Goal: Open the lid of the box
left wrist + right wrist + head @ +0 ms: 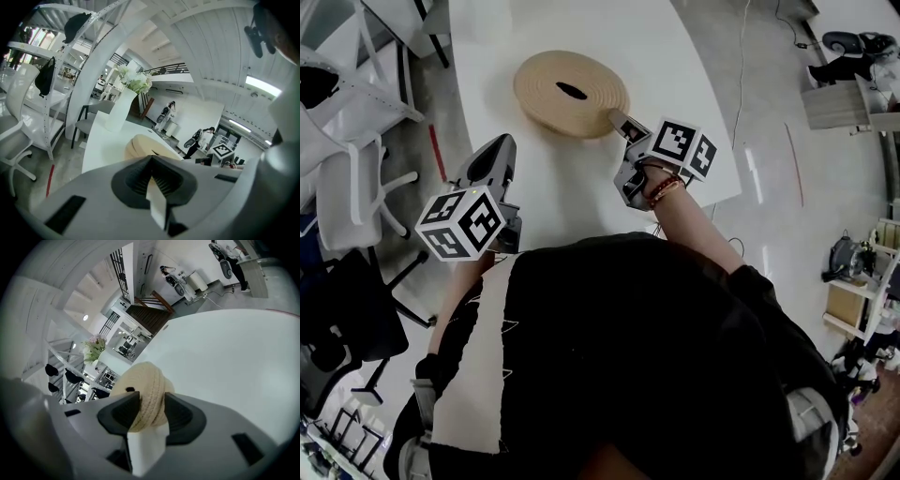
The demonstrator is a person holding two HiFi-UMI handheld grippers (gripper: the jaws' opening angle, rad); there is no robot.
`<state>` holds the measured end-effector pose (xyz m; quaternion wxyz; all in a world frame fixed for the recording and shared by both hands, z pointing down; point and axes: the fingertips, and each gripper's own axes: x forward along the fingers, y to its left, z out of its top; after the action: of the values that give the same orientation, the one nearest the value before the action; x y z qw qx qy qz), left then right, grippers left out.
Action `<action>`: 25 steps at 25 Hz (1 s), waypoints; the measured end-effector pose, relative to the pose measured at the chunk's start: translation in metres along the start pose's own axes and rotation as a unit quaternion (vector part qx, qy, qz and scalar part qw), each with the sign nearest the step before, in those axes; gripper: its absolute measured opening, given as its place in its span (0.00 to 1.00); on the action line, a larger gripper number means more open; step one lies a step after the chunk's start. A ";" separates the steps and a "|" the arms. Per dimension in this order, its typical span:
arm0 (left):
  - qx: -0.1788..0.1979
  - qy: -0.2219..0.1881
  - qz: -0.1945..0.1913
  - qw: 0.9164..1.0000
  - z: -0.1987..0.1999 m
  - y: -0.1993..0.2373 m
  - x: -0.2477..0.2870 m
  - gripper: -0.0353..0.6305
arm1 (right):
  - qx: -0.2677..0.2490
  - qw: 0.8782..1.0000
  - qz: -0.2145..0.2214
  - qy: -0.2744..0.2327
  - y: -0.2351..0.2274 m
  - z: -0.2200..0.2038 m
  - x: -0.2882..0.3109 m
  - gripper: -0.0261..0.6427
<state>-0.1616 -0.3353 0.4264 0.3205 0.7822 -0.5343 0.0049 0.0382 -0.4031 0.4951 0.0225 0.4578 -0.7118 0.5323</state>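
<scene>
A round woven straw box (571,93) with a flat lid and a dark slot in its top lies on the white table (675,56). My right gripper (619,122) is at the box's near right edge. In the right gripper view the lid's woven rim (147,380) sits between the two dark pads (180,416), which touch it on both sides. My left gripper (495,150) hangs to the left, apart from the box, with its jaws shut on nothing. The left gripper view shows the box (140,145) ahead beyond the meeting pads.
White chairs (347,178) stand left of the table on the grey floor. A white vase with flowers (119,110) stands at the table's far end. The table's right edge (722,178) runs close to my right hand. People stand far off in the room.
</scene>
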 end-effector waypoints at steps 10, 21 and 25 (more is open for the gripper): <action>0.000 -0.008 0.011 1.000 0.002 0.004 -0.002 0.07 | 0.004 1.000 -0.002 -0.003 0.002 0.001 0.004 0.25; 0.008 -0.011 0.010 1.000 0.007 -0.001 -0.003 0.07 | 0.000 1.000 -0.015 -0.016 0.001 0.002 0.001 0.24; 0.010 -0.014 0.009 1.000 0.011 0.000 -0.001 0.07 | -0.002 1.000 -0.019 -0.014 0.000 0.002 0.000 0.24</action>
<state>-0.1655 -0.3403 0.4173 0.3046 0.7806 -0.5458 0.0023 0.0392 -0.4049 0.4939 0.0241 0.4784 -0.7044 0.5237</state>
